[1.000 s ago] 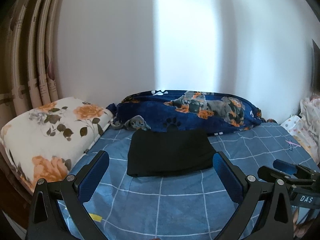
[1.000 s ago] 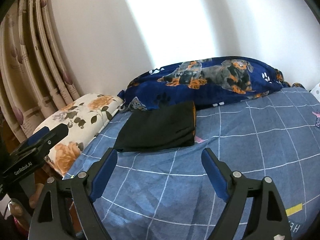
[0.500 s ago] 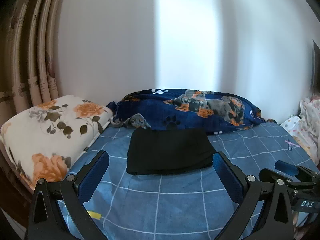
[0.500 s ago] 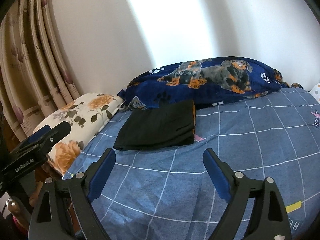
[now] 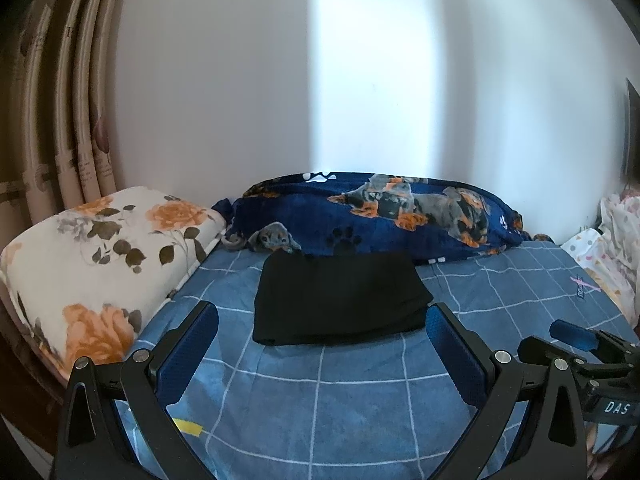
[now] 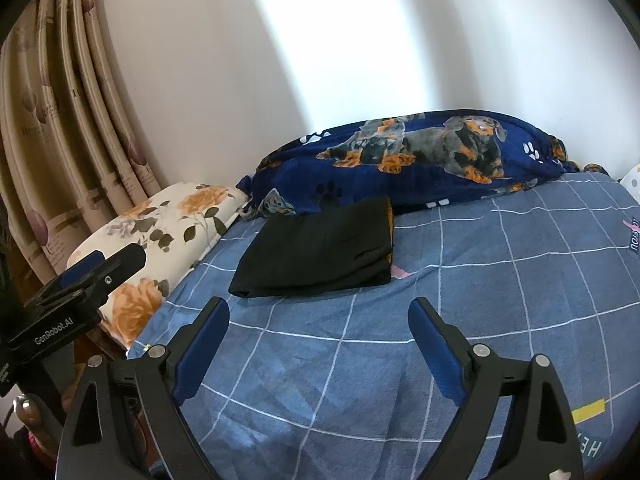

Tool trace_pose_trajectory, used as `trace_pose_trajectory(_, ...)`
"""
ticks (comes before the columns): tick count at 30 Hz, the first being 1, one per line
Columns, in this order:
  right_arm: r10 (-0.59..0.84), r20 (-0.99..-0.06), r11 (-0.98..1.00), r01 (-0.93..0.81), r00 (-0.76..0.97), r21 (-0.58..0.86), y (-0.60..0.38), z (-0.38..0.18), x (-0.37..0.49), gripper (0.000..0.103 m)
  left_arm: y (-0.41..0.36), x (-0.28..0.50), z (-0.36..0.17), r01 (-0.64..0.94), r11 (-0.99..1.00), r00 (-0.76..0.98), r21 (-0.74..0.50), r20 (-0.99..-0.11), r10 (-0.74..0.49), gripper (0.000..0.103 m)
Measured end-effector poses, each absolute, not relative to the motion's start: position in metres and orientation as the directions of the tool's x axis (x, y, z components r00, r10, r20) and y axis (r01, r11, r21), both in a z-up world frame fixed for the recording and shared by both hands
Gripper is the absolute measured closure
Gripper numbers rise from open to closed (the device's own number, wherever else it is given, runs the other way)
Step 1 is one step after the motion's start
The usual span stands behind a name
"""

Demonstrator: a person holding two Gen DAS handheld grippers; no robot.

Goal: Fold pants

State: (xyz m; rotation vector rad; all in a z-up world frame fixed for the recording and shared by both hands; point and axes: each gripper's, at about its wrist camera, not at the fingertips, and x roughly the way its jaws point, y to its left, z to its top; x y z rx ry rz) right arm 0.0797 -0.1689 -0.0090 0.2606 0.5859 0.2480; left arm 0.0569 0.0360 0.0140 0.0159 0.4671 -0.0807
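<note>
The black pants [image 5: 340, 298] lie folded into a flat rectangle on the blue checked bed sheet [image 5: 360, 412], near the far side of the bed; they also show in the right wrist view [image 6: 320, 252]. My left gripper [image 5: 322, 320] is open and empty, held above the sheet just short of the pants' near edge. My right gripper [image 6: 318, 316] is open and empty, further back from the pants. The right gripper shows at the right edge of the left wrist view [image 5: 580, 344], and the left gripper at the left edge of the right wrist view [image 6: 80, 284].
A navy dog-print blanket [image 5: 380, 212] lies rolled along the white wall behind the pants. A floral pillow [image 5: 104, 264] sits at the left, with beige curtains [image 6: 60, 140] behind it. Pale spotted bedding [image 5: 616, 248] lies at the far right.
Both grippers have drawn back and risen slightly from the folded pants; the pants have not moved. Both stay open.
</note>
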Motion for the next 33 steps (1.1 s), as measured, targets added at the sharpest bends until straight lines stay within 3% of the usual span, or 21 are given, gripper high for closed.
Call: trace_pose_trajectory(33, 0.325, -0.545, 0.933, -0.166, 0.773, 0.321, -0.170, -0.022, 0.088, 0.011, 0.037, 0.064, -0.004, 0.090, 0.995, 0.863, -0.035, -0.496, -0.096, 0.000)
